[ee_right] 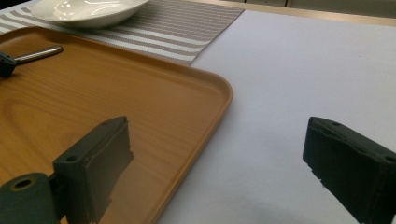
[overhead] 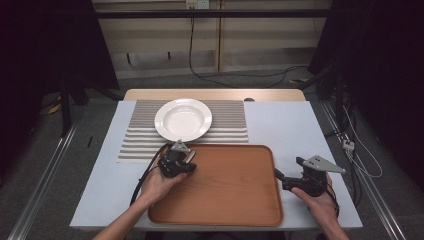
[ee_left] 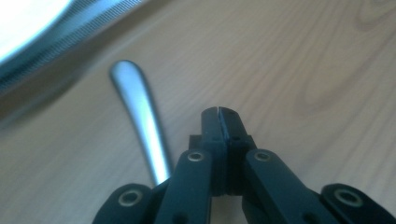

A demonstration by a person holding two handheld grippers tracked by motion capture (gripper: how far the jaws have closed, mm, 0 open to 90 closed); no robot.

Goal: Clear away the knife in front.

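- The left gripper (overhead: 186, 161) is seen with jaws pressed together, gripping nothing.
- The slim silver metal utensil handle (ee_left: 140, 119) is laid just beside it, at the far left of the brown wooden tray (overhead: 235, 195).
- The right gripper (overhead: 287, 172) is held wide apart at the tray's right edge.

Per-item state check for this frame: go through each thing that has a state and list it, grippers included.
left gripper: jaws shut, nothing between the tips; the metal handle lies beside them.
right gripper: open, empty, beside the tray's right edge.
metal handle: lying flat on the tray; its working end is hidden.
wooden tray: flat on the table.
white plate: upright, empty, on the striped mat.
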